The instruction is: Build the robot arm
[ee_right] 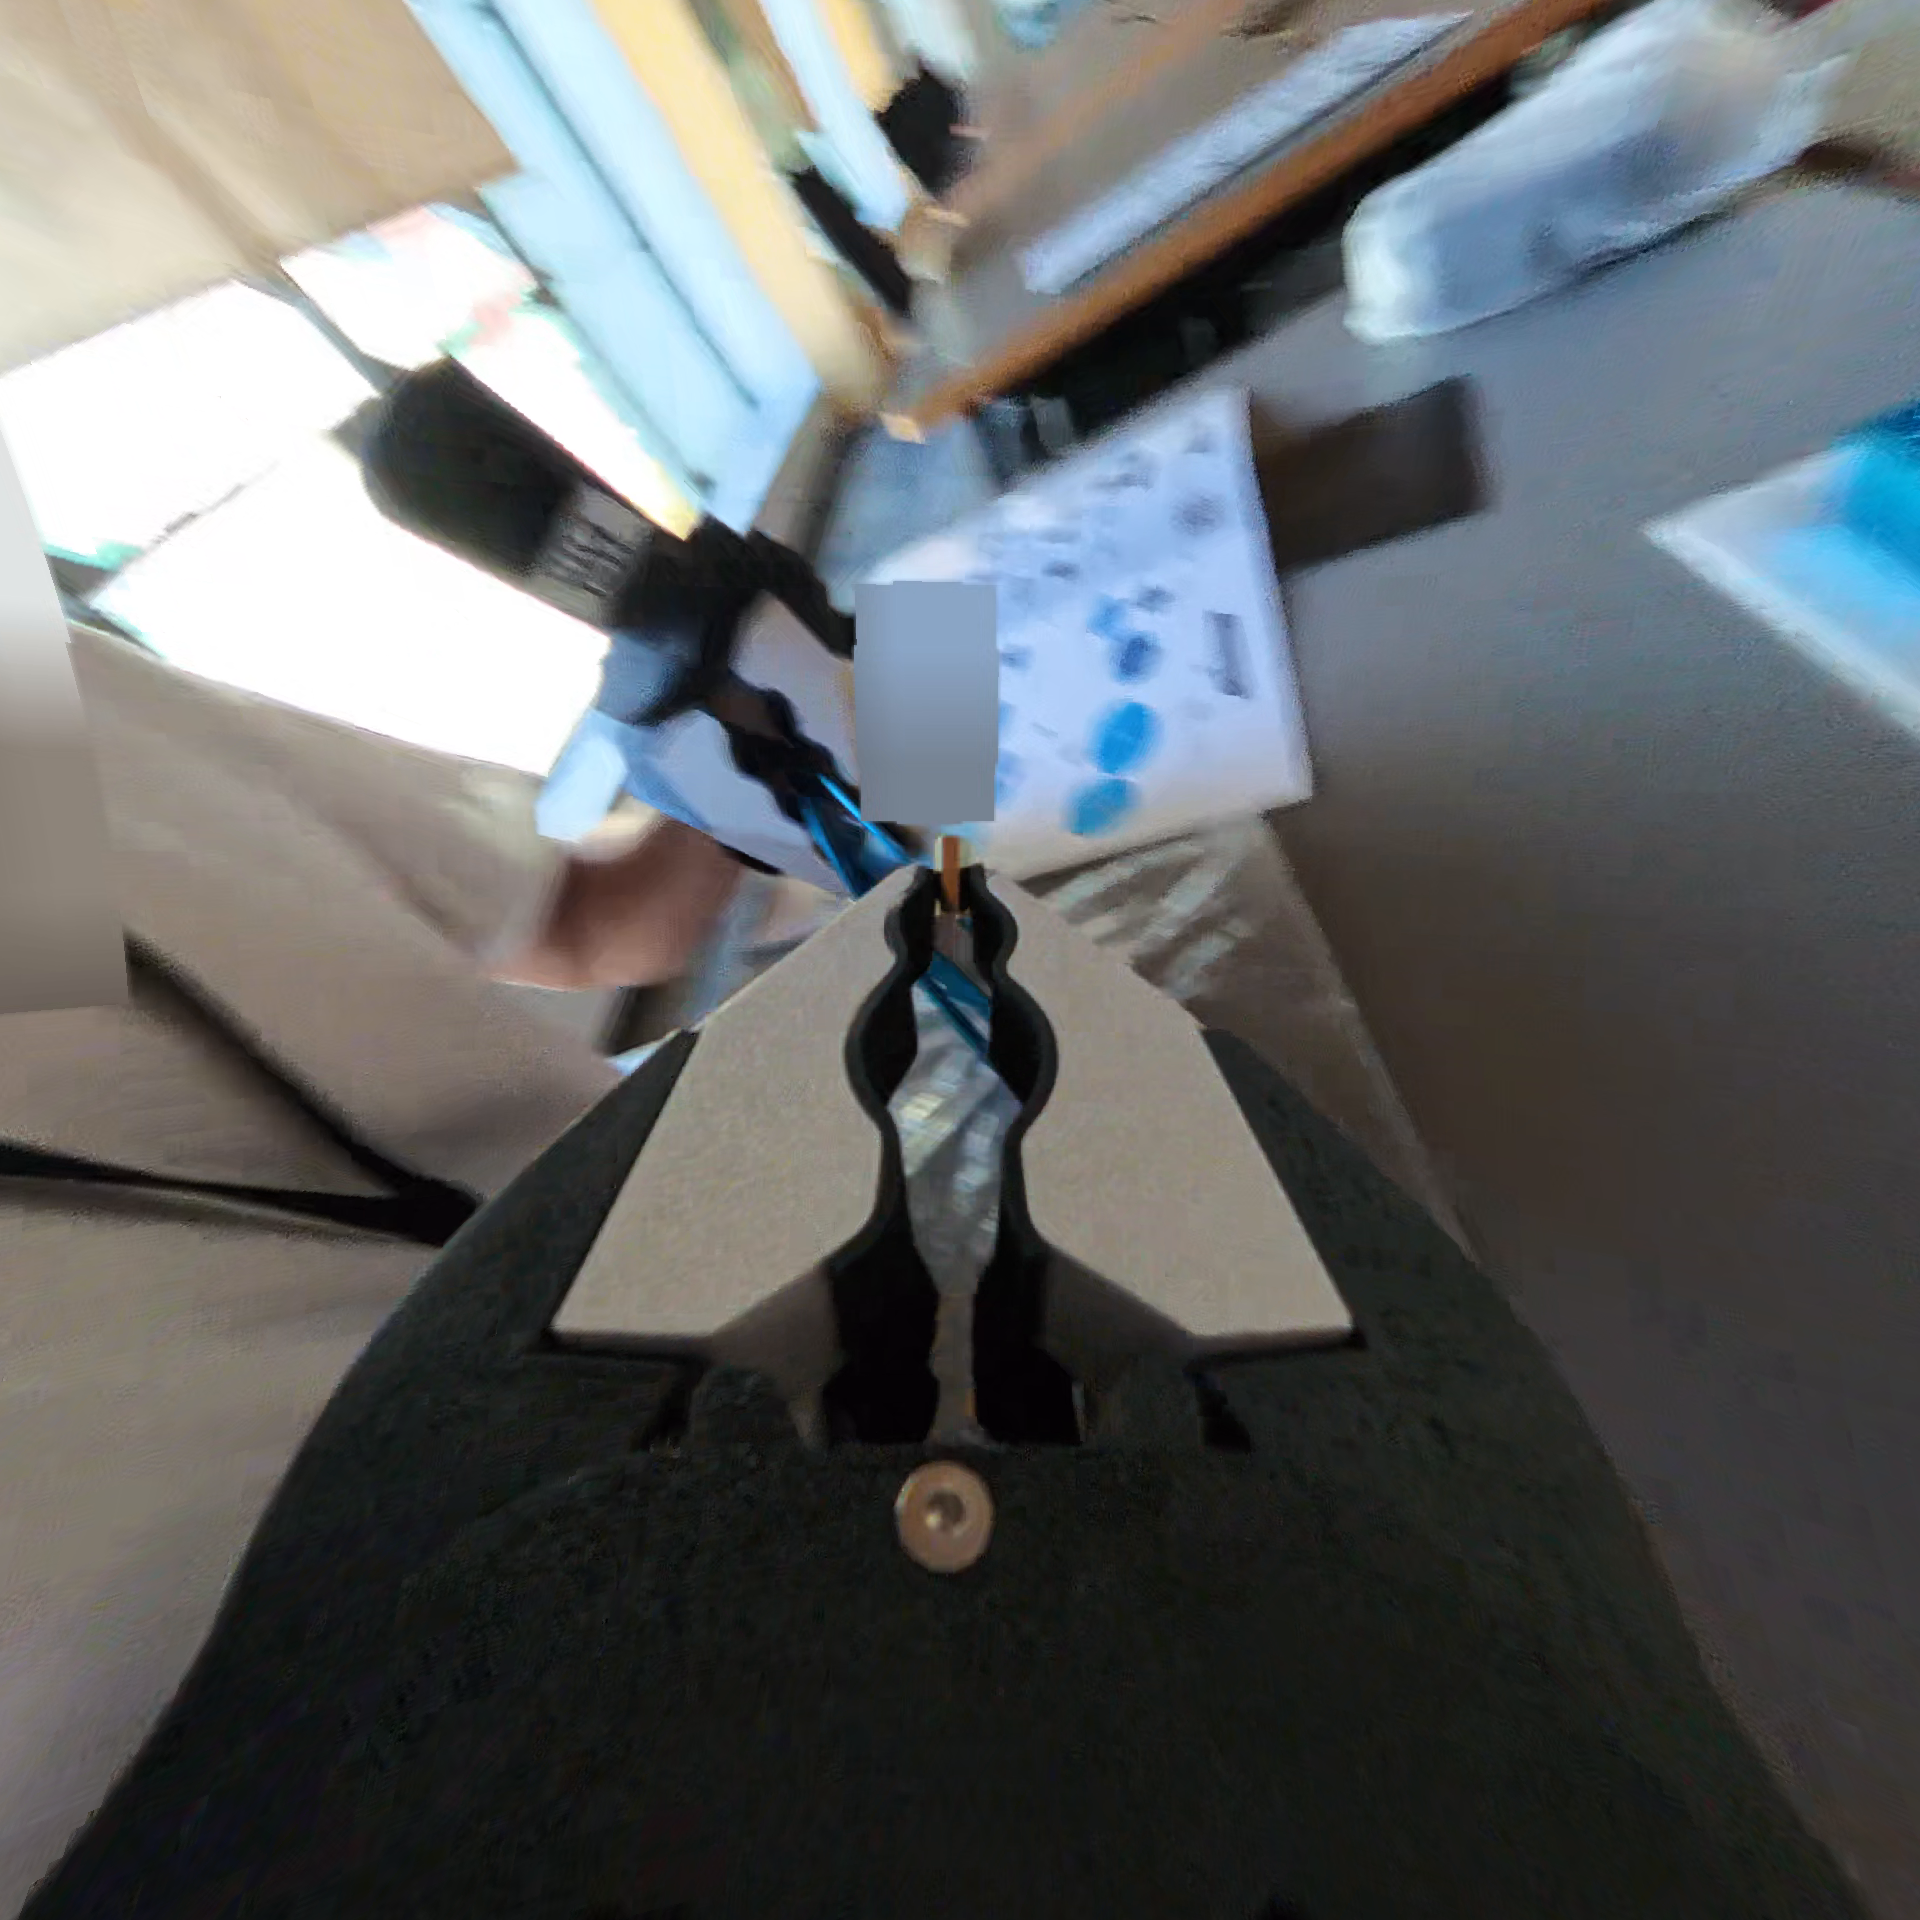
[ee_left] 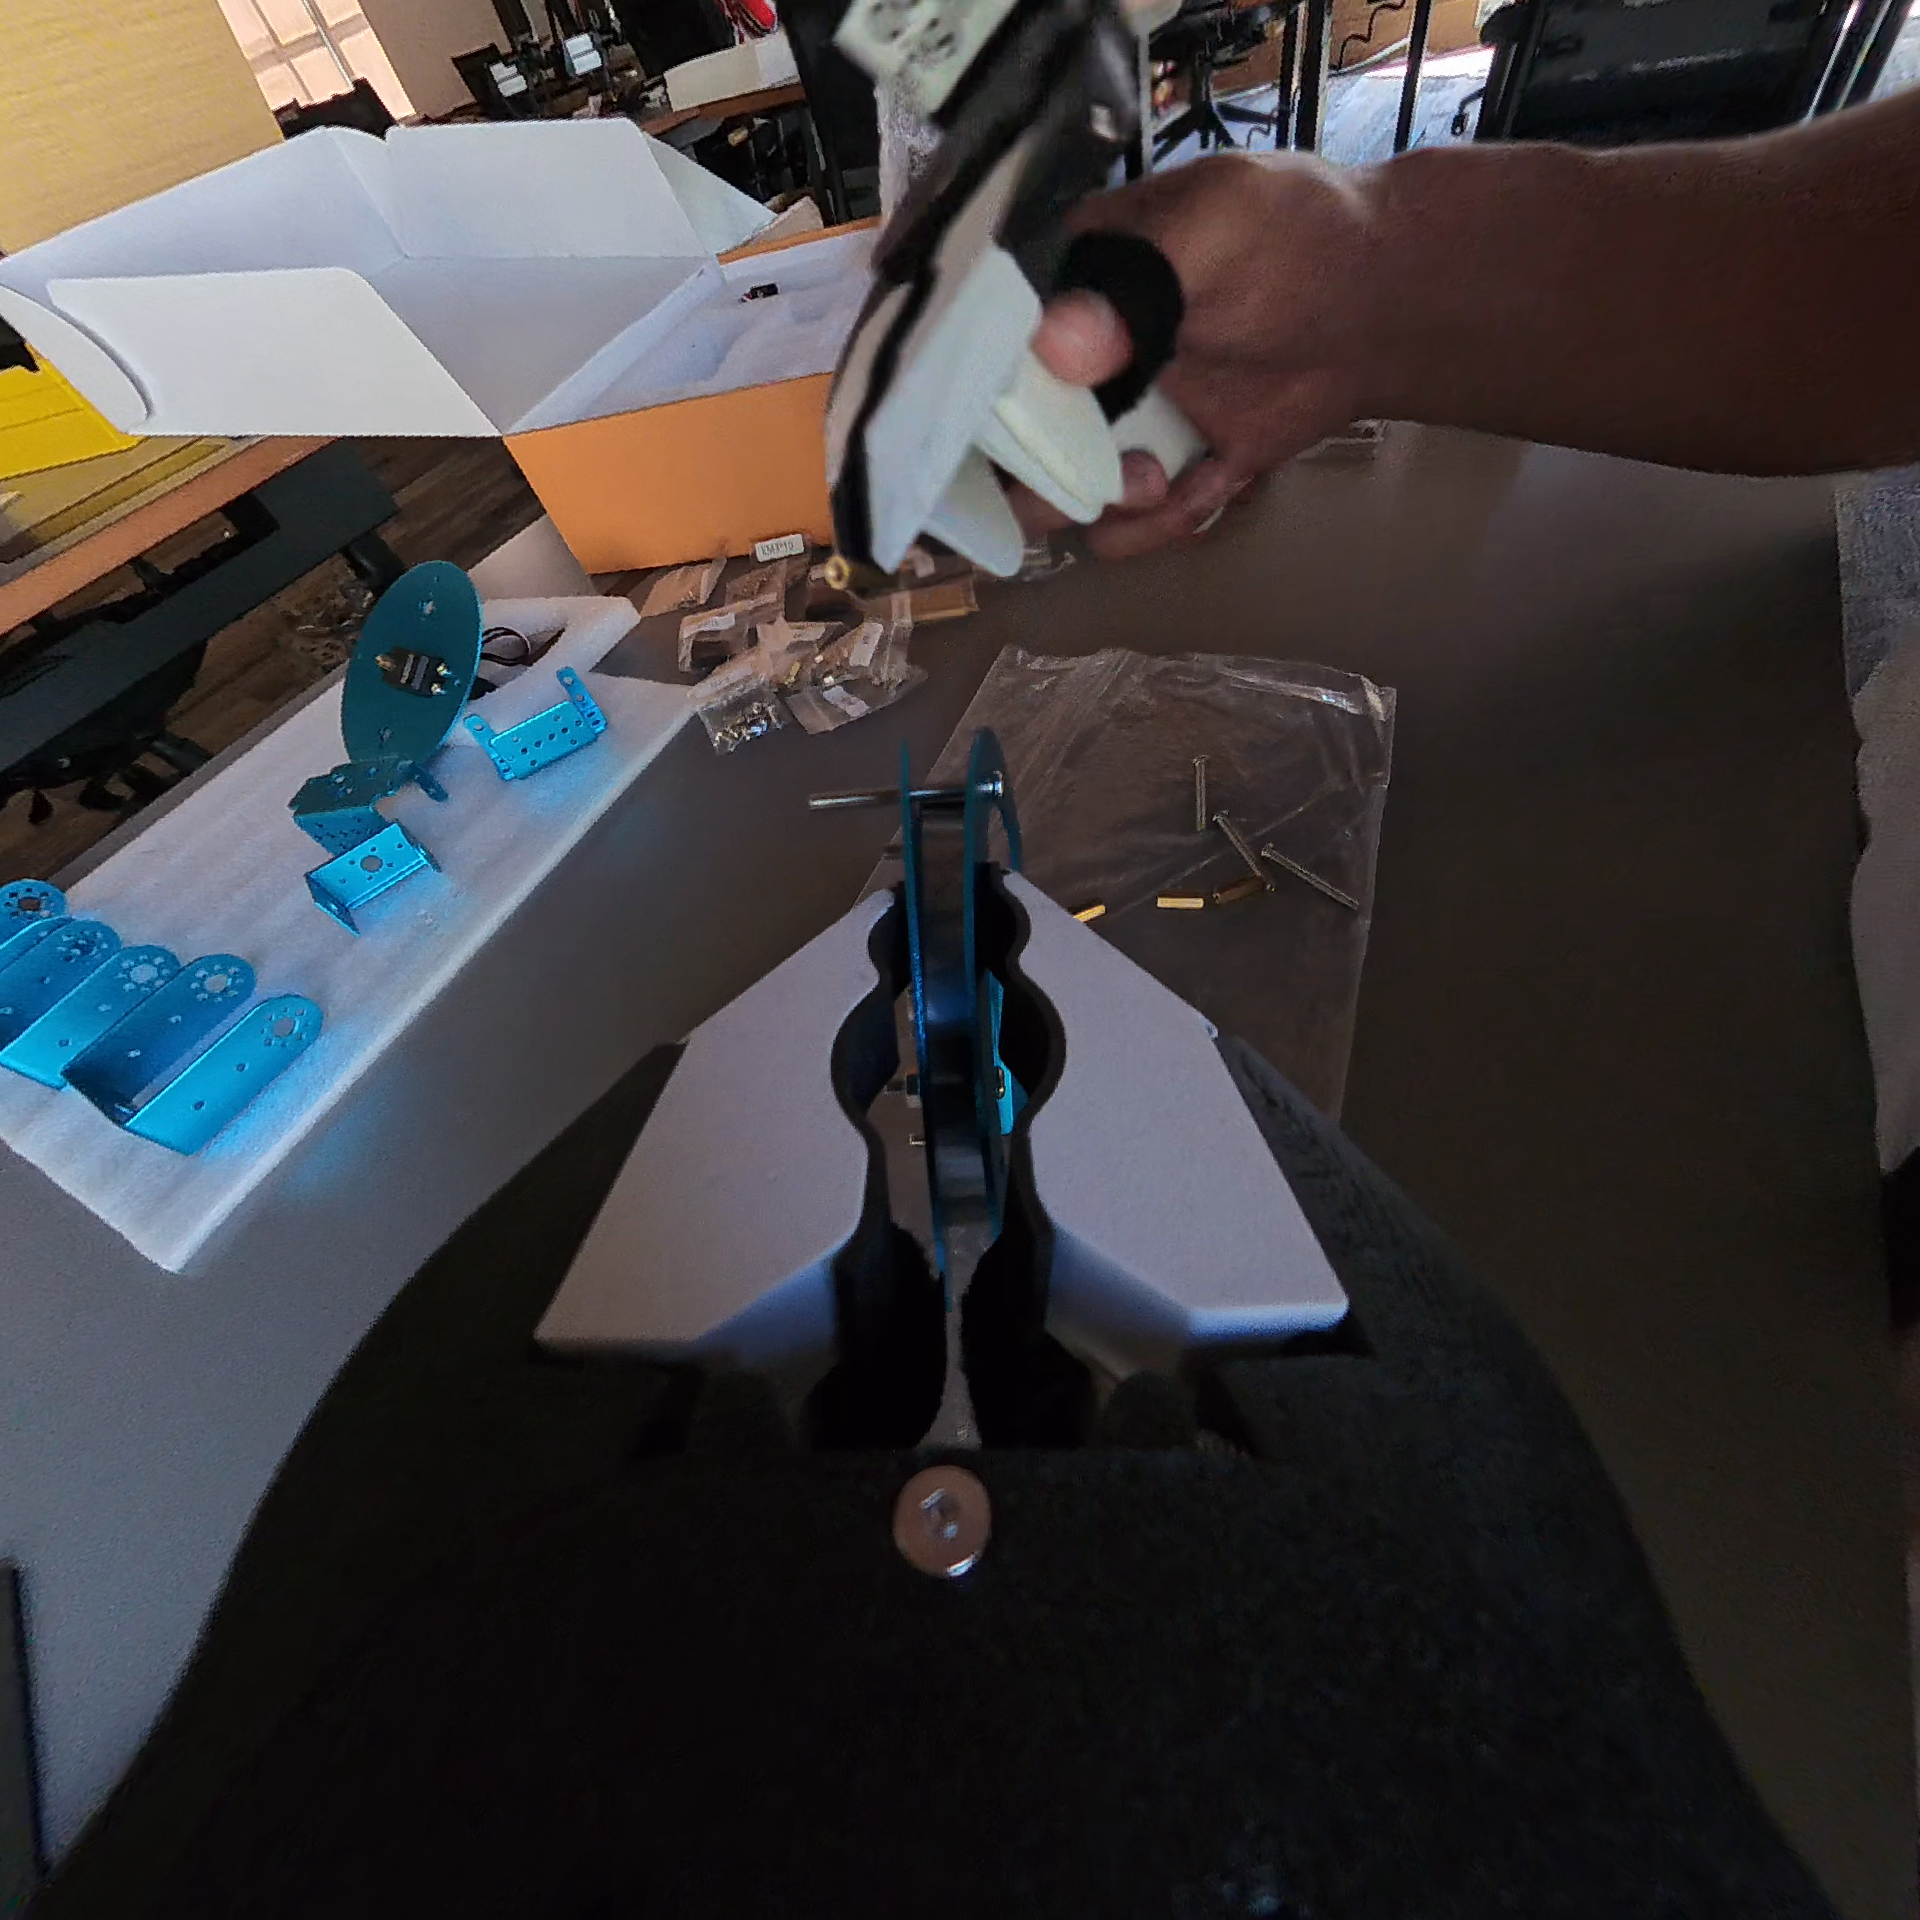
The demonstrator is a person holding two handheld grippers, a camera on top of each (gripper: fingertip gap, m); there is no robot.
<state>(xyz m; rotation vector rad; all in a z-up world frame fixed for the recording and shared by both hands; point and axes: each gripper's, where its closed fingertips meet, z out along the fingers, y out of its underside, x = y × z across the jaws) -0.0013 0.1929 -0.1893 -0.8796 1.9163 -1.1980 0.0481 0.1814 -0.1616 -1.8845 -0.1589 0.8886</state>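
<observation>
Left gripper (ee_left: 951, 914) is clamped on upright blue plates (ee_left: 940, 997) above the desk (ee_left: 1558, 1039), a screw (ee_left: 883, 798) protruding. Right gripper (ee_right: 948, 883) pinches a brass standoff (ee_right: 948, 860). Advisable: keep the plates steady and align the axes.

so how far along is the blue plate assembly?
Done: one long bolt already passes through the paired blue metal plates. In hand: left tongs clamp the plates; right tongs pinch a small brass standoff. Left: loose steel bolts on the clear plastic bag, blue brackets on white foam.
</observation>
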